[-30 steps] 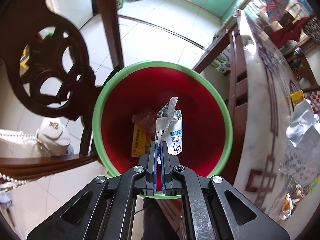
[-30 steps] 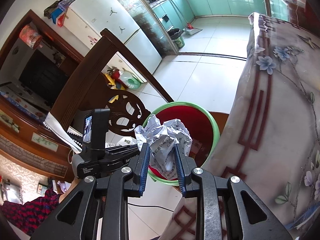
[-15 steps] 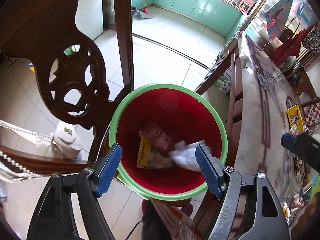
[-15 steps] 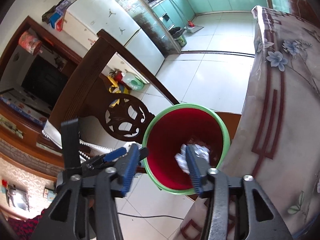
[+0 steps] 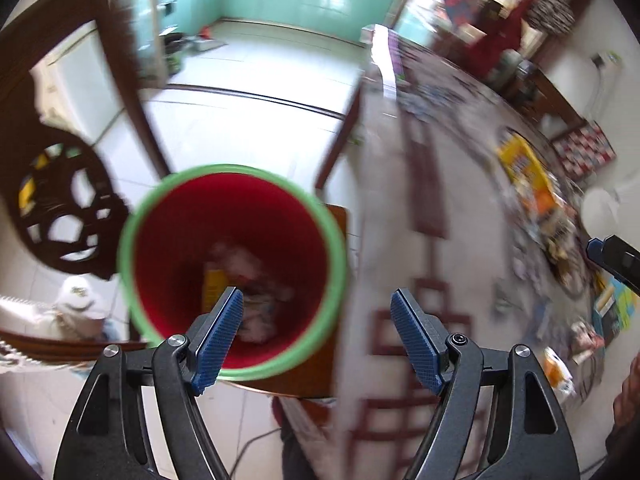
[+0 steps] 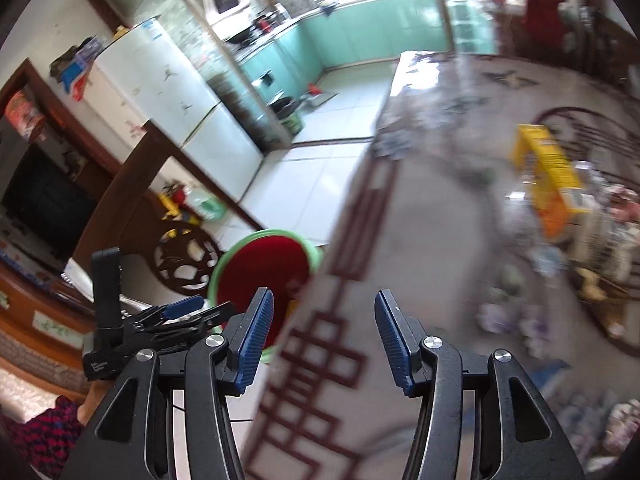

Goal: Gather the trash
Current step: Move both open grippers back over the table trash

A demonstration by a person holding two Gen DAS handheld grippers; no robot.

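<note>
A red bin with a green rim point(image 5: 332, 240) stands on the floor beside the table and holds several wrappers and crumpled paper point(image 5: 256, 312). It also shows in the right wrist view point(image 6: 218, 276). My left gripper point(image 5: 316, 340) is open and empty above the bin's right edge. My right gripper point(image 6: 320, 336) is open and empty over the table edge. A yellow packet point(image 6: 548, 168) and blurred litter point(image 6: 516, 320) lie on the table to the right. The yellow packet shows in the left wrist view too point(image 5: 528, 180).
The table point(image 6: 432, 216) has a patterned cloth with dark red lines. A carved wooden chair back point(image 5: 60, 208) stands left of the bin. A white handbag point(image 5: 76, 304) hangs by the chair. The tiled floor point(image 5: 248, 92) stretches toward the kitchen.
Both grippers let their trash drop into the bin, the left a wrapper and the right a crumpled paper. Both now stand open and have swung right toward the table.
</note>
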